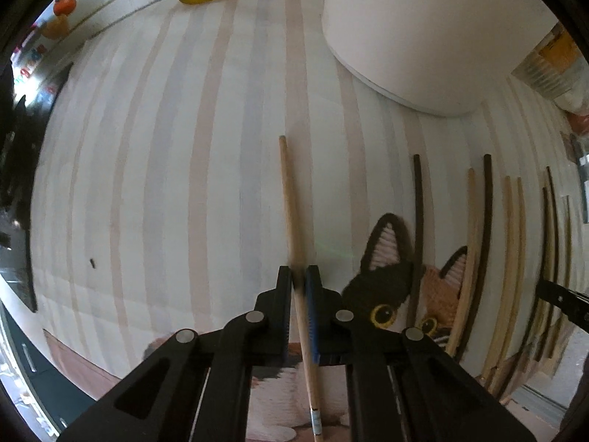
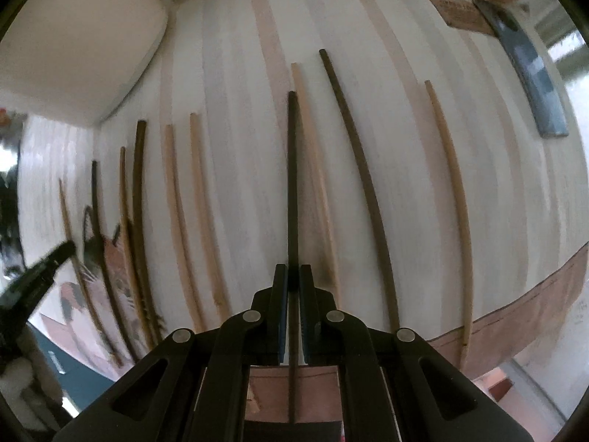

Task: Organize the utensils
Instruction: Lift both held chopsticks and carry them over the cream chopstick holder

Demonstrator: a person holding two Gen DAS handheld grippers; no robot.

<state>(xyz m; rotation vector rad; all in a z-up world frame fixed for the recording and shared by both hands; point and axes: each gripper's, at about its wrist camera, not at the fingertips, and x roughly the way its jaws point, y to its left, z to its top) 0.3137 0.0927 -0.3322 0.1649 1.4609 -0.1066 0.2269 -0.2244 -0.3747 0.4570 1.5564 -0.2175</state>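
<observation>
The left tool (image 1: 299, 270) is clenched on a light wooden chopstick (image 1: 289, 199) that points toward the white container (image 1: 423, 37). The right tool (image 2: 292, 270) grips a dark chopstick (image 2: 292, 169). To the right of the container, loose chopsticks (image 2: 176, 199) lie in a row on the striped bench (image 1: 165, 147).

Both wrist views look down close, sharing the striped cloth (image 1: 184, 147)

Light chopstick (image 1: 291, 202) clamped, dark chopstick (image 2: 292, 184) clamped
</observation>
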